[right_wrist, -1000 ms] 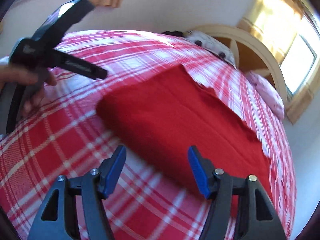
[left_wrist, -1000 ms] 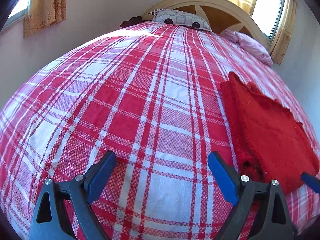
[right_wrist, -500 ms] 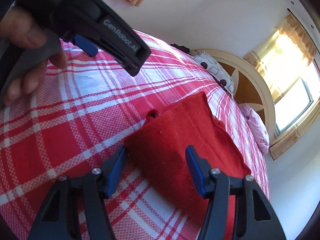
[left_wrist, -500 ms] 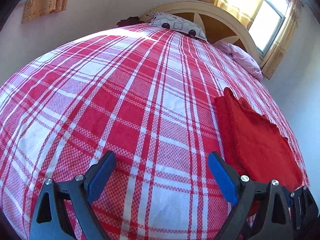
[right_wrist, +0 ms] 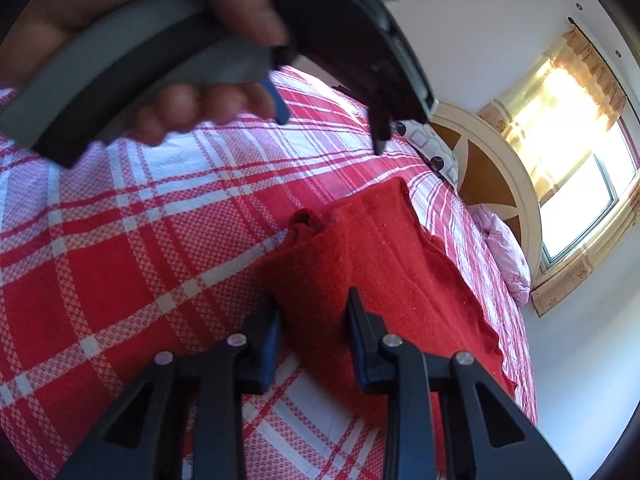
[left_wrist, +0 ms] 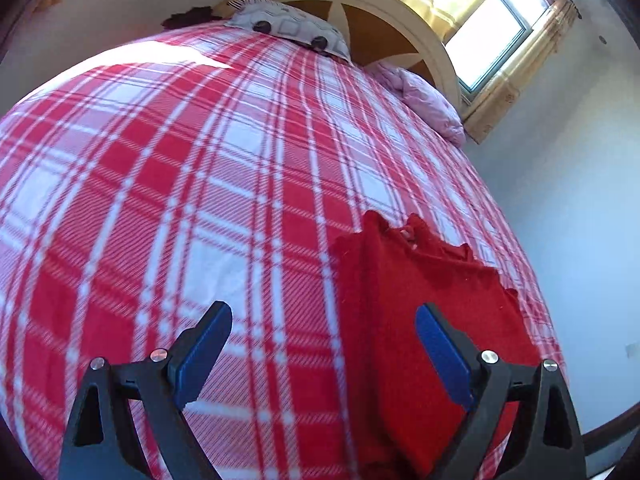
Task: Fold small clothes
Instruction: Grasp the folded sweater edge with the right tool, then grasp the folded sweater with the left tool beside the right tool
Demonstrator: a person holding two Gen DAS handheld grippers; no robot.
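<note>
A folded red knitted garment [left_wrist: 416, 292] lies on the red and white plaid bedspread [left_wrist: 180, 184]. My left gripper [left_wrist: 324, 344] is open and empty, hovering over the garment's left edge, its right finger above the red cloth. In the right wrist view my right gripper [right_wrist: 314, 320] has closed its jaws on the near corner of the red garment [right_wrist: 384, 256], which bunches up between the pads. The left gripper's body [right_wrist: 352, 32] and the hand holding it show at the top of that view.
A patterned pillow [left_wrist: 288, 28] and a pink pillow [left_wrist: 424, 100] lie by the cream headboard [left_wrist: 400, 12]. A bright window [left_wrist: 492, 44] with yellow curtains is at the far right. The bed's right edge runs close beside the garment.
My right gripper has narrowed from open to pinching the garment's near corner. My left gripper has swung right, now over the garment's left edge.
</note>
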